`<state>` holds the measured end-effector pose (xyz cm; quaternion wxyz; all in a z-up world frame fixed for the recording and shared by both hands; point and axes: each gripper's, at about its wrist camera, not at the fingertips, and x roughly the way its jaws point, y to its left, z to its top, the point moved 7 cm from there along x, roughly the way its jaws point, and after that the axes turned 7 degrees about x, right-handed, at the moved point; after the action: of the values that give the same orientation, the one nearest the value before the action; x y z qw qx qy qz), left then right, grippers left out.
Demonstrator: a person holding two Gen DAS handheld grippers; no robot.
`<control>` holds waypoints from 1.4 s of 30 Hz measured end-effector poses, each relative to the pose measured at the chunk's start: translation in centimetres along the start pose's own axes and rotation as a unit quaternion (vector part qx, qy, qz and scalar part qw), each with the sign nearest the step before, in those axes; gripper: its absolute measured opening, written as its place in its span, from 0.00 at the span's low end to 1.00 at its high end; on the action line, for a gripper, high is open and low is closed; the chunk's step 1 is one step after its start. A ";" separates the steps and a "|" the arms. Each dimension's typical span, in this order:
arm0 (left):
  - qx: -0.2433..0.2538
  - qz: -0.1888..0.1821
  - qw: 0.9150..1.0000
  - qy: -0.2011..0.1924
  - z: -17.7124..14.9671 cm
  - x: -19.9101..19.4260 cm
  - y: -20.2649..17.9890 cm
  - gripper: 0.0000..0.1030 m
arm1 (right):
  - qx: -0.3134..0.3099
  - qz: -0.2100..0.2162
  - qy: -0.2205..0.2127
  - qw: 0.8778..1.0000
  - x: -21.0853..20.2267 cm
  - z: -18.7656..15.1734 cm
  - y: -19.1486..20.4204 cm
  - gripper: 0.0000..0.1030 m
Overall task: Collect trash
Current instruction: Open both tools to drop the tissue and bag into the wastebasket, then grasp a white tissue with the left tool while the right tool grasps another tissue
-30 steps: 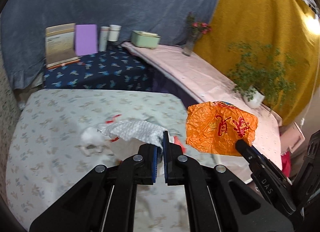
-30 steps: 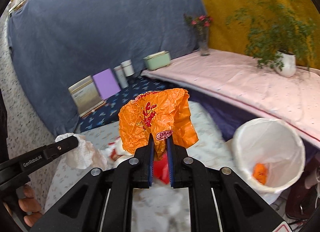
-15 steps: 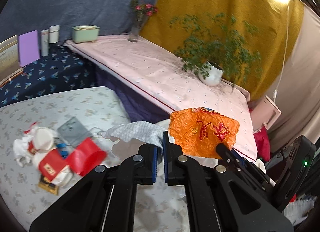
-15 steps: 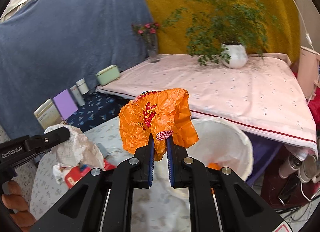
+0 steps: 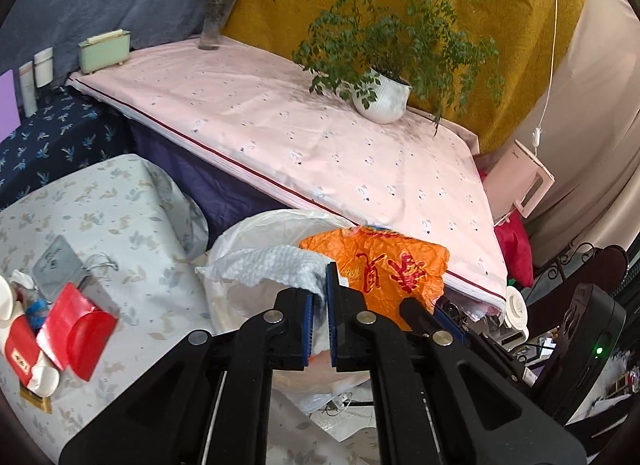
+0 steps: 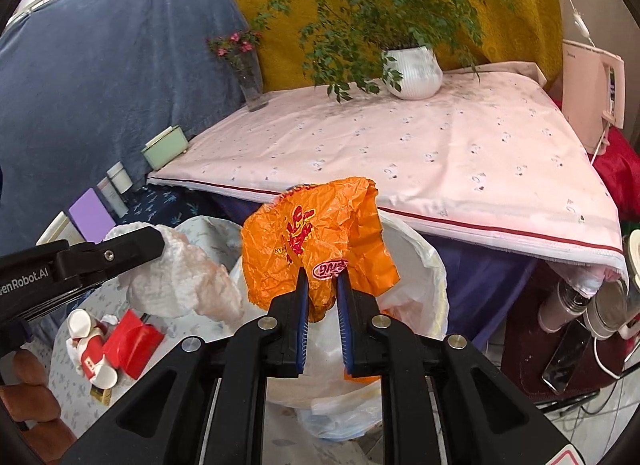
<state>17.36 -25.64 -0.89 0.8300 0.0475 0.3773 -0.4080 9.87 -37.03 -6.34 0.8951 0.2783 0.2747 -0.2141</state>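
My left gripper (image 5: 320, 285) is shut on a crumpled white paper towel (image 5: 272, 265) and holds it over the white-lined trash bin (image 5: 256, 225). The towel also shows in the right wrist view (image 6: 180, 285). My right gripper (image 6: 320, 281) holds a crumpled orange plastic bag (image 6: 320, 233) above the same bin (image 6: 420, 265); its jaws stand slightly parted with the bag pinched between them. The orange bag also shows in the left wrist view (image 5: 384, 265), right of the towel. More trash lies on the floral table: a red box (image 5: 76, 325), paper cups (image 6: 80, 321), a grey pouch (image 5: 56, 265).
A pink-covered table (image 5: 320, 137) stands behind the bin with a potted plant (image 5: 384, 97), a flower vase (image 5: 212, 25) and a green box (image 5: 104, 51). A dark blue surface (image 5: 48, 145) holds bottles. Clutter and a phone (image 6: 568, 353) lie on the floor at right.
Both grippers have swung right from over the floral table to above the trash bin, each carrying its item. The right jaws have parted a little around the orange bag.
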 end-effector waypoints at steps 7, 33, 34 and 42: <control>0.015 0.033 0.999 -0.008 -0.1 0.6 0.1 0.36 | 0.015 -0.004 0.001 1.000 0.7 0.0 -1.1 0.29; -0.051 0.105 0.992 -0.039 -2.2 -6.4 9.3 0.39 | -0.042 0.038 0.000 0.998 -1.9 -1.8 6.8 0.37; -0.054 0.109 0.992 -0.040 -2.4 -6.8 9.8 0.39 | -0.047 0.041 0.001 0.998 -2.0 -2.0 7.4 0.37; -0.079 0.140 0.986 -0.046 -4.2 -9.8 14.4 0.40 | -0.076 0.059 0.012 0.995 -2.3 -3.8 11.5 0.37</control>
<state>21.41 -8.16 -0.64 0.8967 0.0148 0.3593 -0.2583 12.85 -25.52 -3.24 0.9214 0.2273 0.2843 -0.1361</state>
